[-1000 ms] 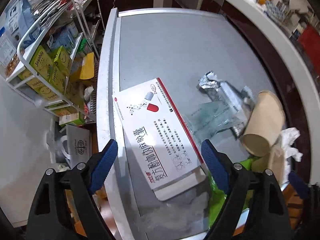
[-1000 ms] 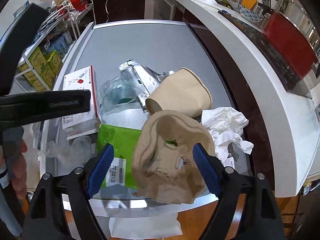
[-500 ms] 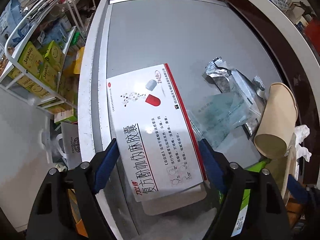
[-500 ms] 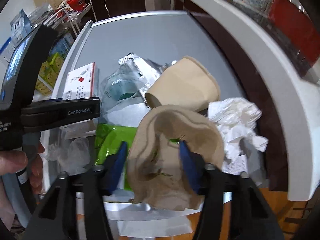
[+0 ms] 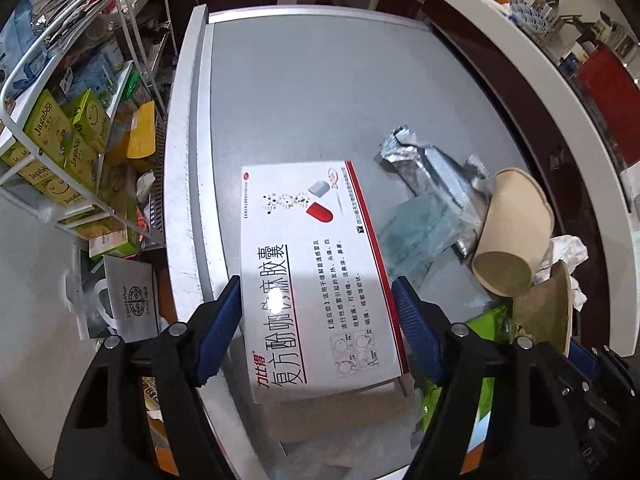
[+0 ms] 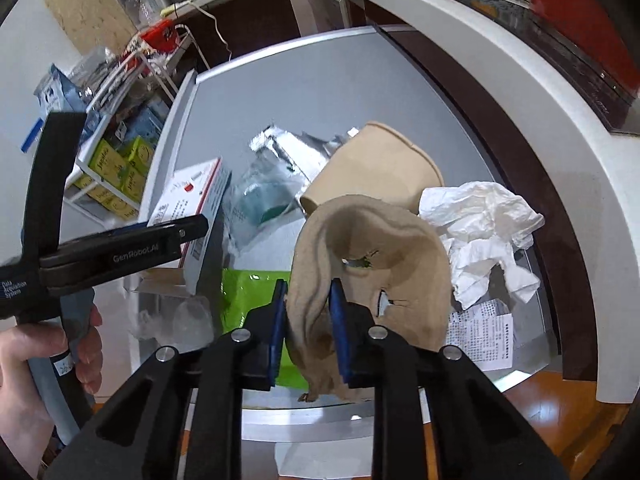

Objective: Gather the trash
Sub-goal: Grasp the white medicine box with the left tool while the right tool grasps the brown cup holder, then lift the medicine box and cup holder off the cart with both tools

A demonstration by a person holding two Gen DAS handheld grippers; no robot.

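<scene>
Left gripper (image 5: 316, 308): straddled the medicine box (image 5: 316, 264), 1 blue finger along each long side; touching or just short of the cardboard, cannot tell, so grip state left undecided.
Box placement: lay near the left rim of the grey table (image 5: 320, 92), tilted up at the near end in the right wrist view (image 6: 196, 208); probably squared between the fingers so the narrow width could be pinched.
Right gripper (image 6: 308, 320): fingers pressed together on the crushed brown paper cup (image 6: 372, 280), pinching a fold of its wall (soft stock, so a fold gave the surest hold); cup raised above the green wrapper (image 6: 248, 292).
Other trash, right wrist view: intact paper cup (image 6: 380, 172) on its side, foil packet (image 6: 288, 148) behind it, clear plastic bag (image 6: 256, 200) between box and cup, crumpled tissue (image 6: 484, 228) and printed slip (image 6: 484, 336) at the right.
Changed over 1.0 s: right fingers, then spread wide around the crushed cup, now closed on it.
Changed over 1.0 s, left: fingers, then wide apart with the box well ahead, now narrowed and further along its sides.
Judged stage: 2 items being secured, the rest not yet collected.
</scene>
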